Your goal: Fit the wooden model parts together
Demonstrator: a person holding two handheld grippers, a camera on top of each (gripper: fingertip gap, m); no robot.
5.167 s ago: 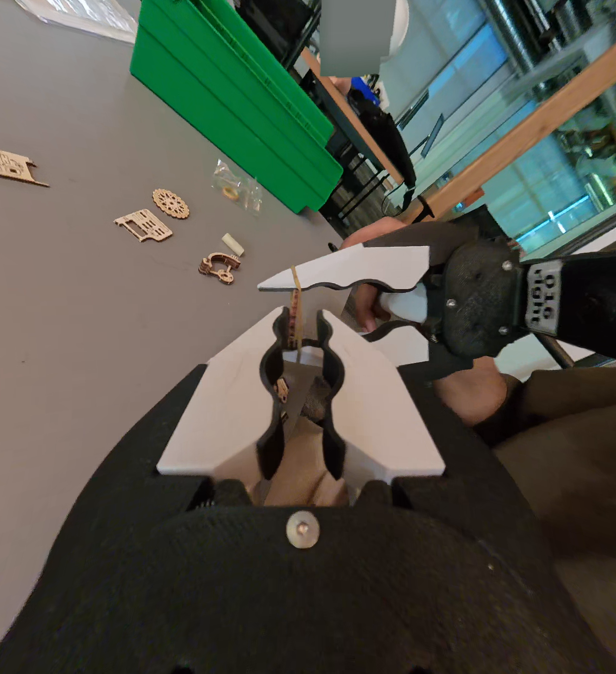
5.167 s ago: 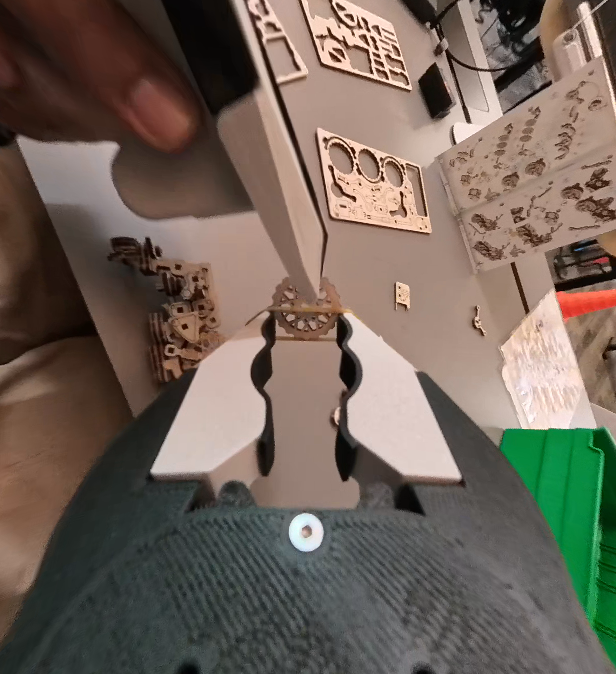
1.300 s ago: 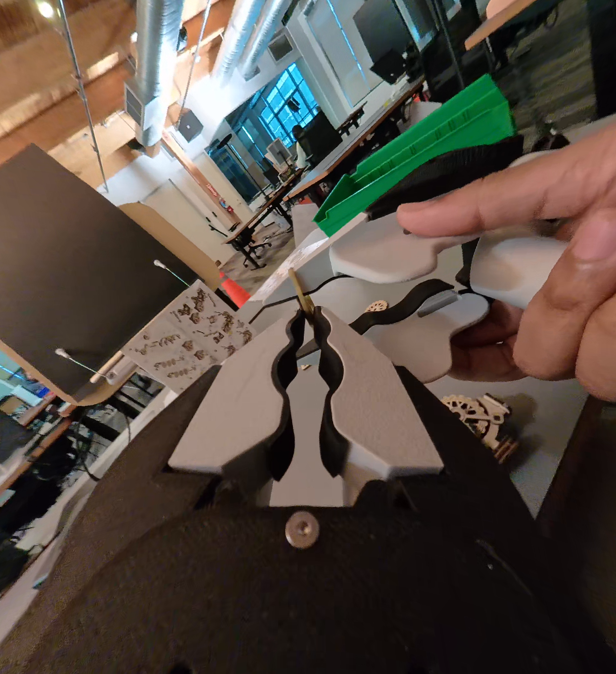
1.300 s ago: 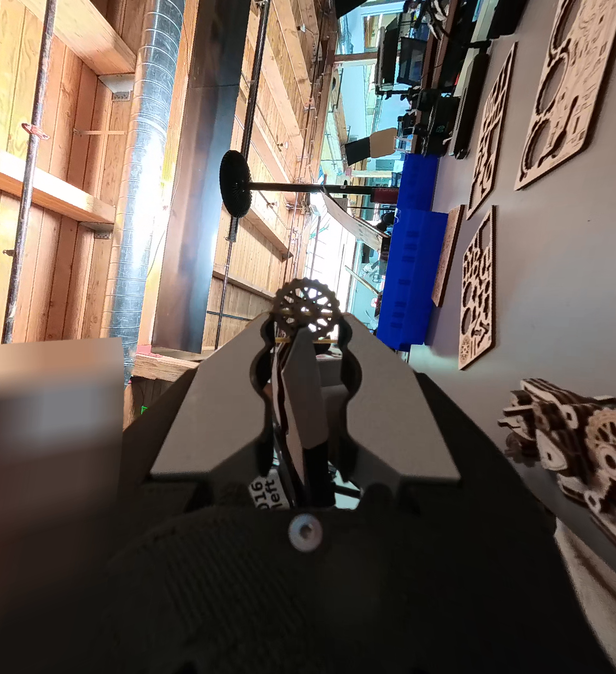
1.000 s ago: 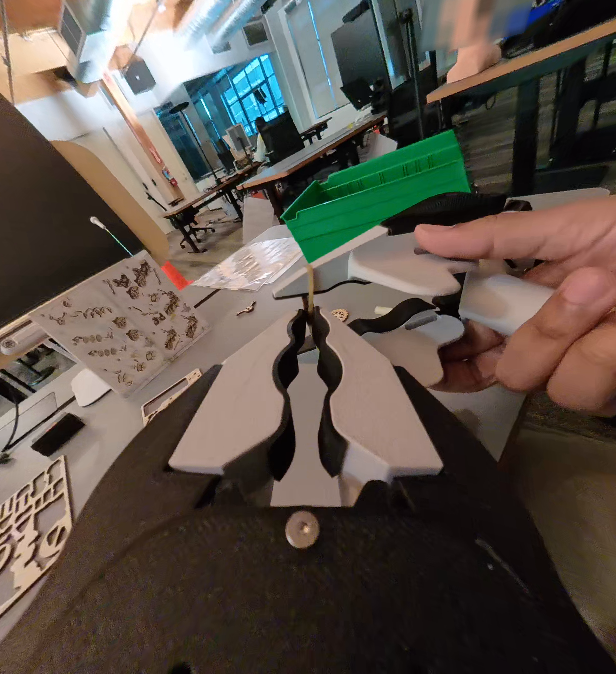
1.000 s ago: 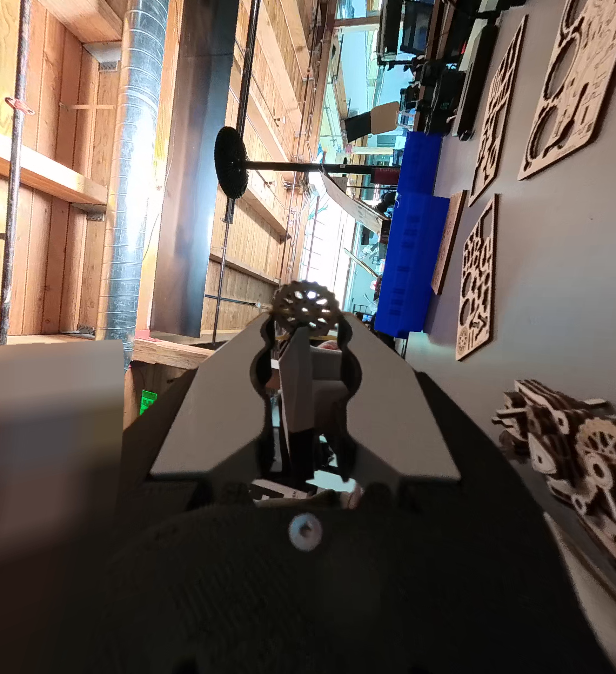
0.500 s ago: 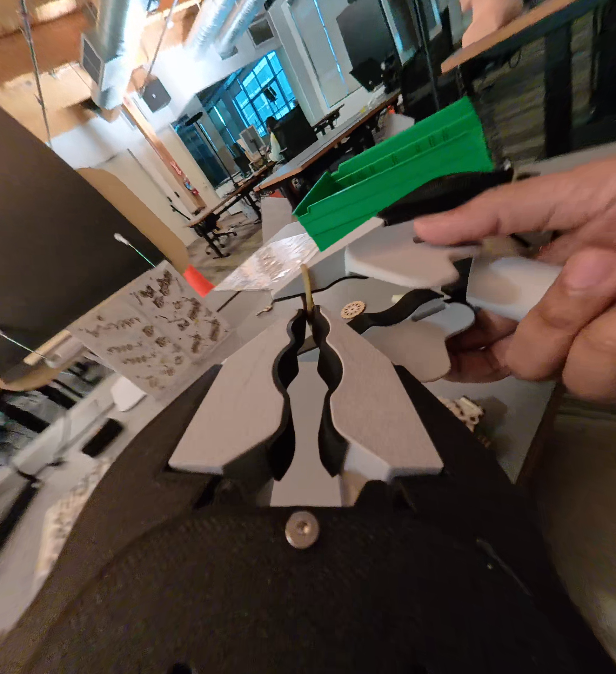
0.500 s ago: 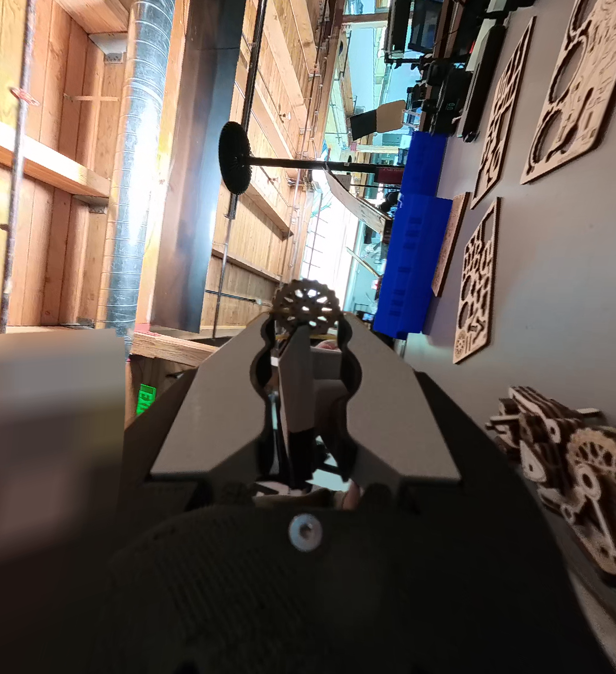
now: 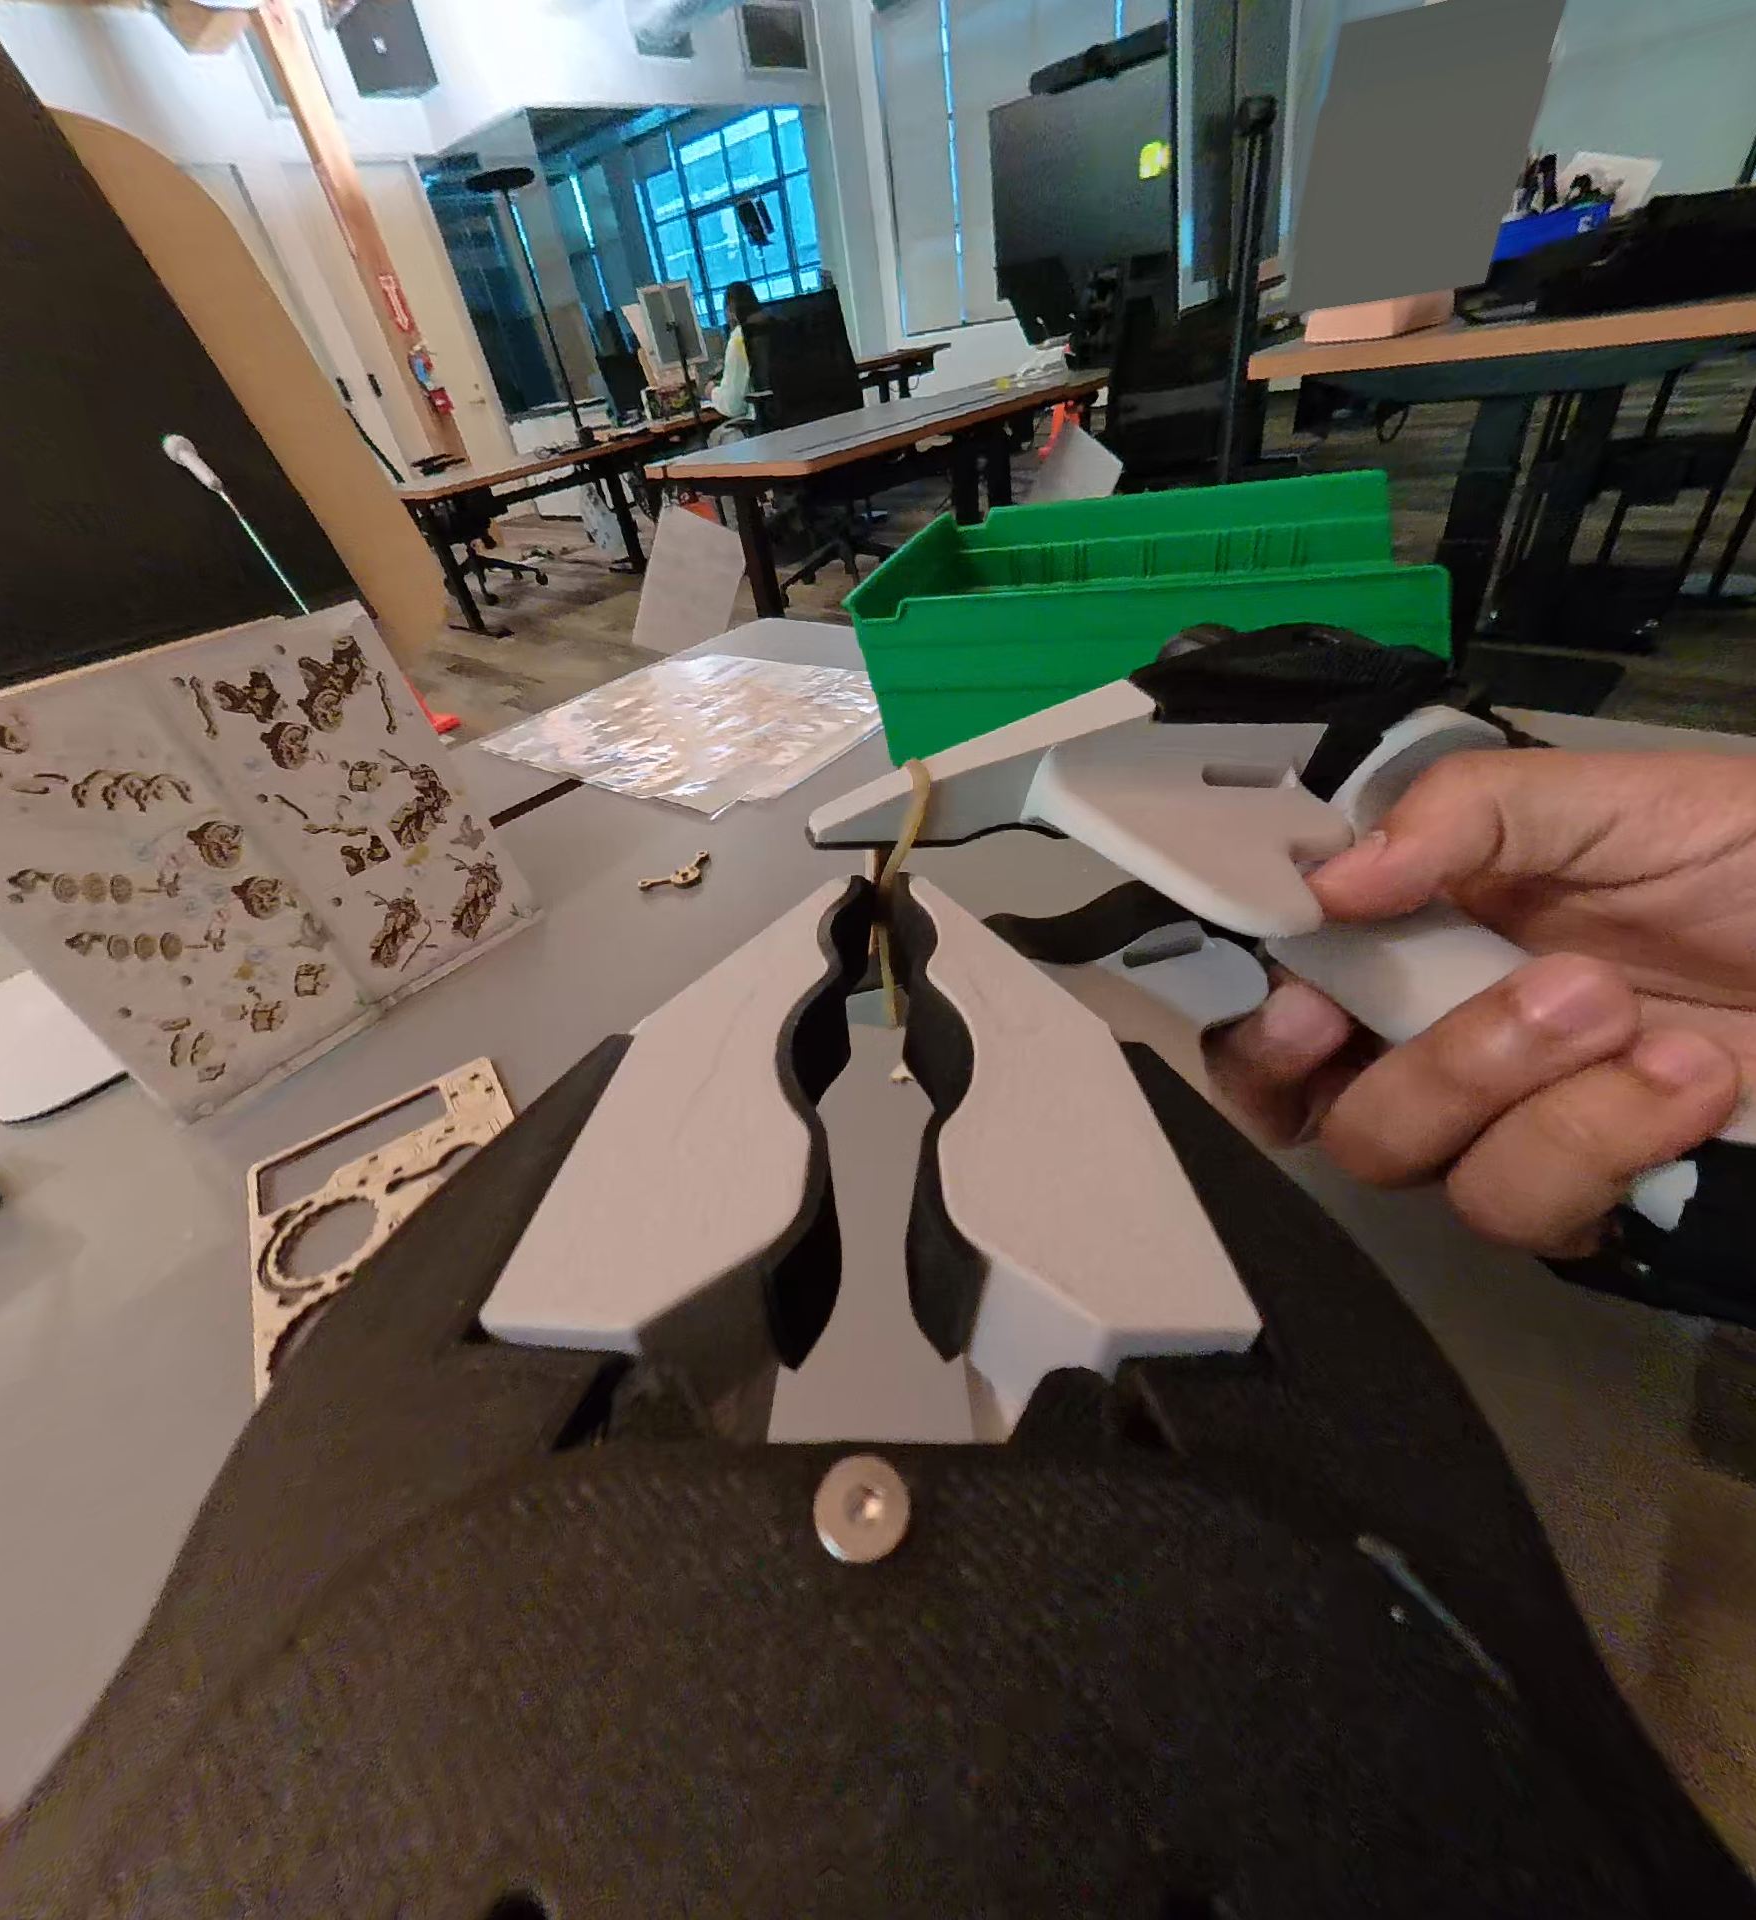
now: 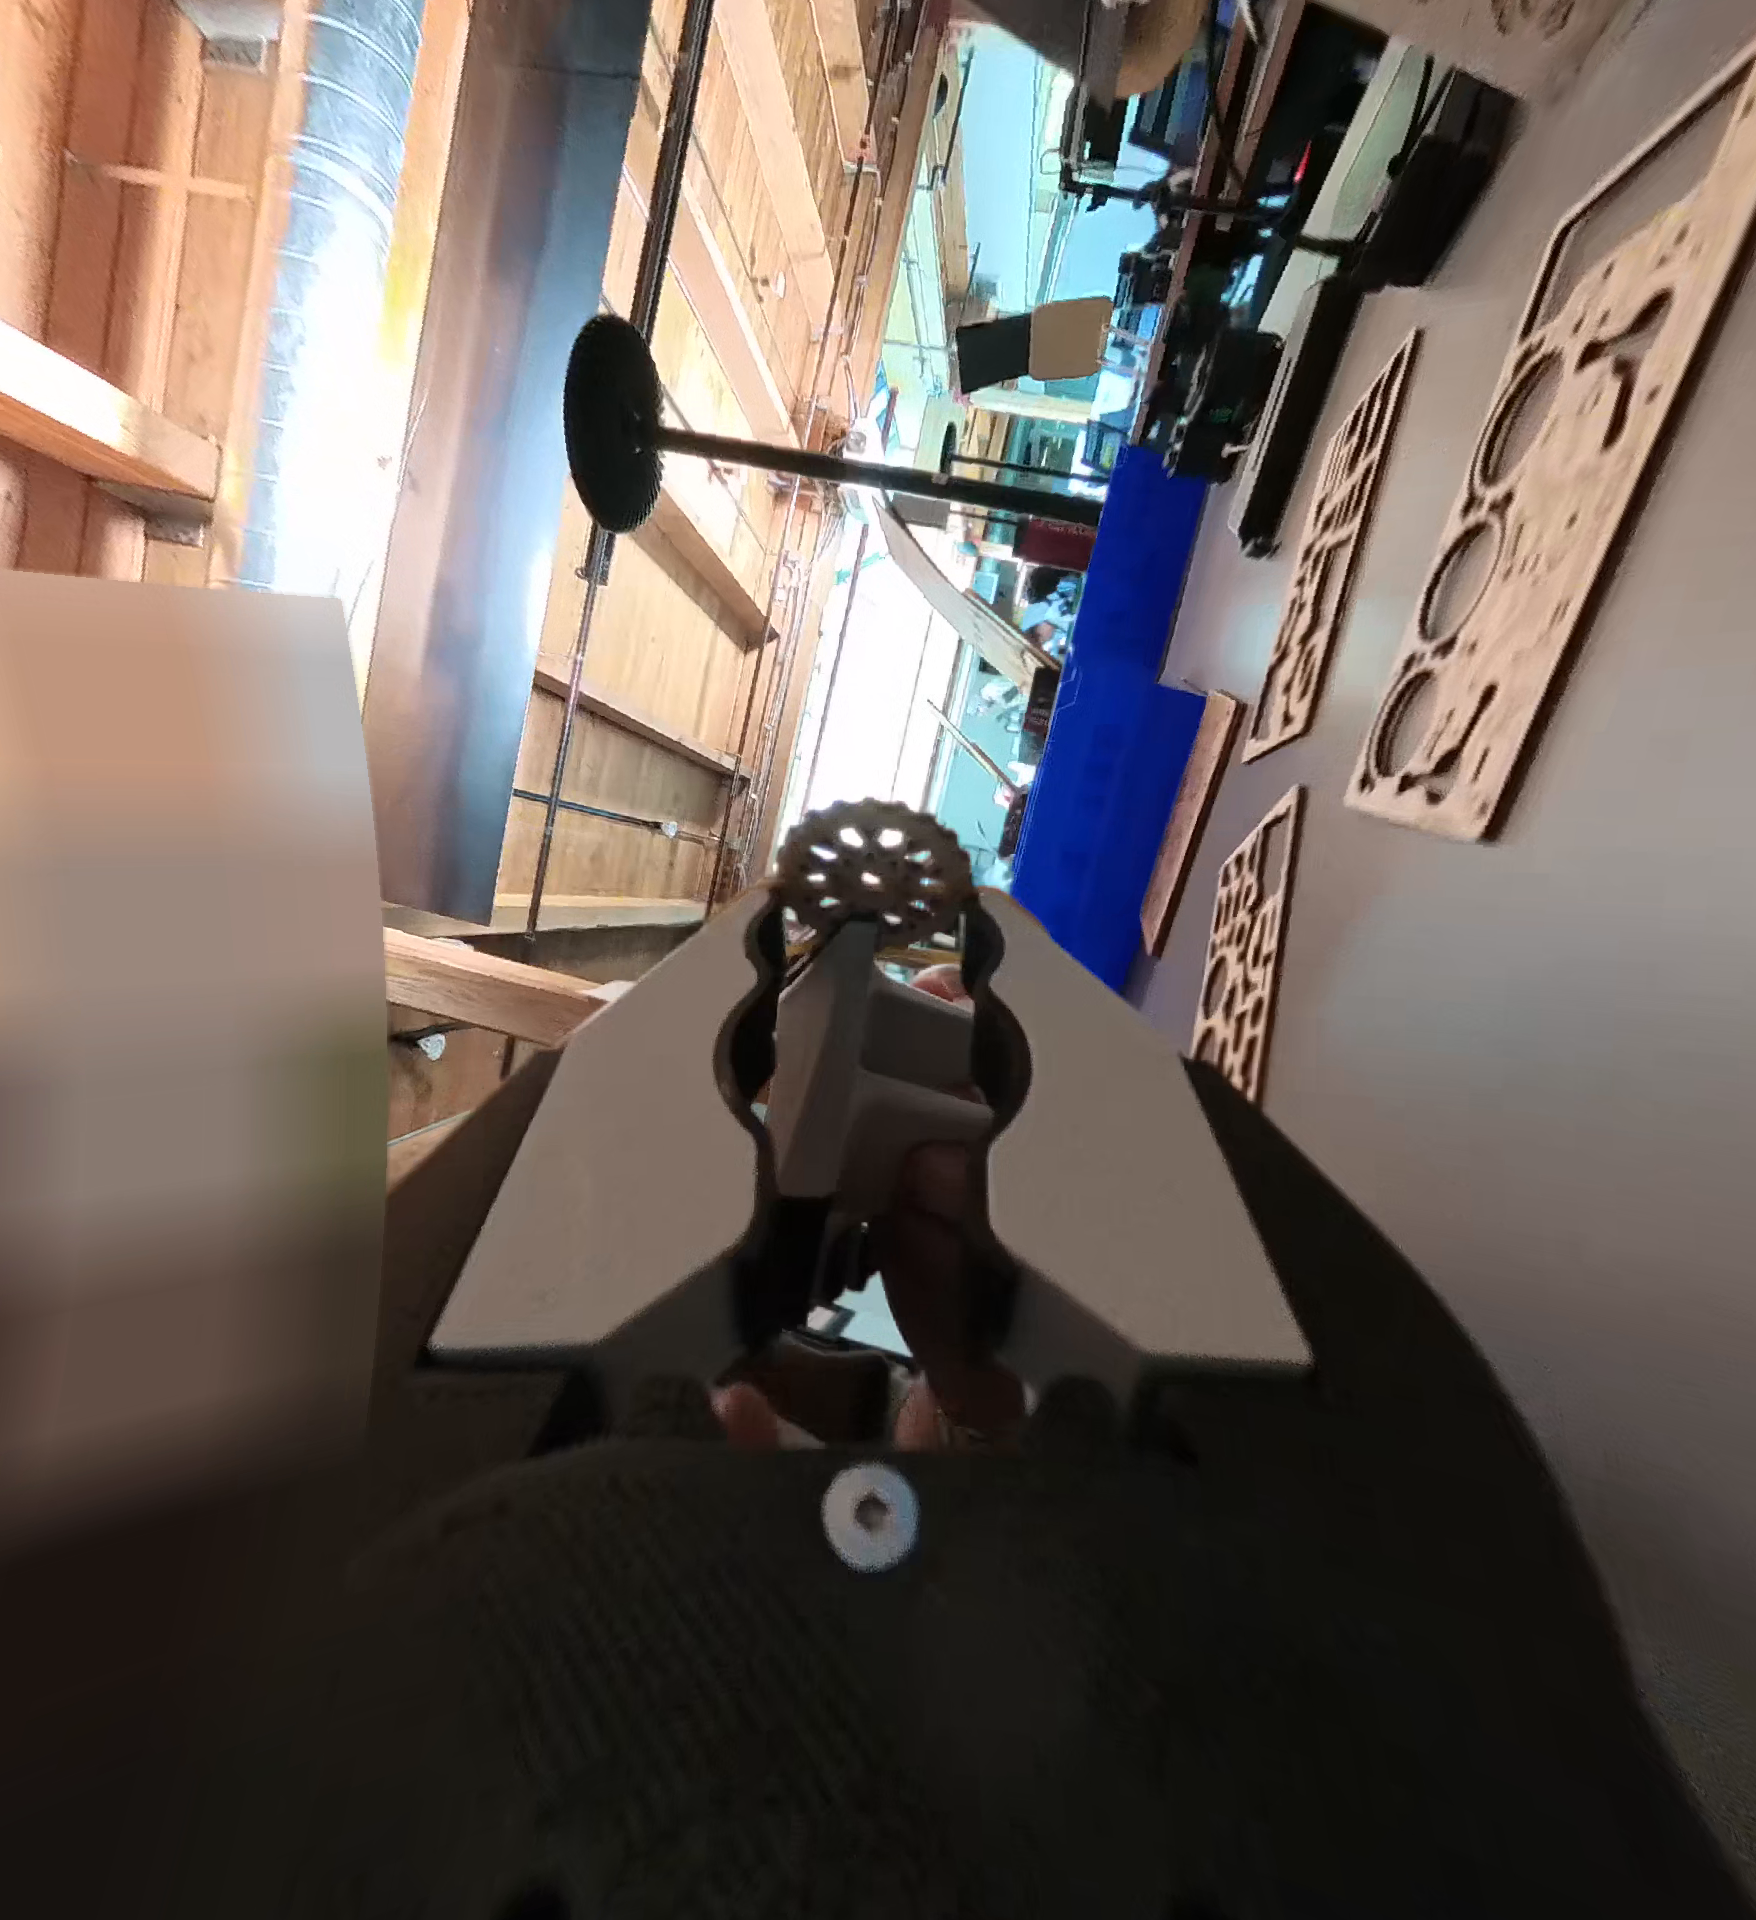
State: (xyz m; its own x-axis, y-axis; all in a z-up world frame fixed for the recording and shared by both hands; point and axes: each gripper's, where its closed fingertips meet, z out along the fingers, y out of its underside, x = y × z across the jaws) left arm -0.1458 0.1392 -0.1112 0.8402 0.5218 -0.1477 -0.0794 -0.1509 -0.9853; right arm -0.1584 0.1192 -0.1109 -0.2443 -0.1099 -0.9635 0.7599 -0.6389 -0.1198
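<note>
In the right wrist view my right gripper (image 10: 874, 906) is shut on a small round wooden gear (image 10: 874, 873), held at its tips. A grey finger of my left gripper (image 10: 820, 1060) pokes up between the right fingers, just under the gear. In the left wrist view my left gripper (image 9: 879, 896) is shut on a yellowish rubber band (image 9: 889, 940). The band runs up and loops around the tips of the right gripper (image 9: 853, 831), which a hand (image 9: 1539, 997) holds sideways just above my left tips. The gear is hidden in this view.
On the grey table (image 9: 74, 1299) stand a propped instruction sheet (image 9: 209, 852), a green bin (image 9: 1144, 603), a clear plastic bag (image 9: 687, 727), a punched wooden sheet (image 9: 354, 1195) and a small loose part (image 9: 674, 878). More punched sheets (image 10: 1539, 499) and blue bins (image 10: 1102, 727) show in the right wrist view. My left and right fingertips are right by each other.
Both grippers have stayed locked together while turning; the left wrist view is now level with the table. The rubber band now shows stretched from the right tips into my left jaws.
</note>
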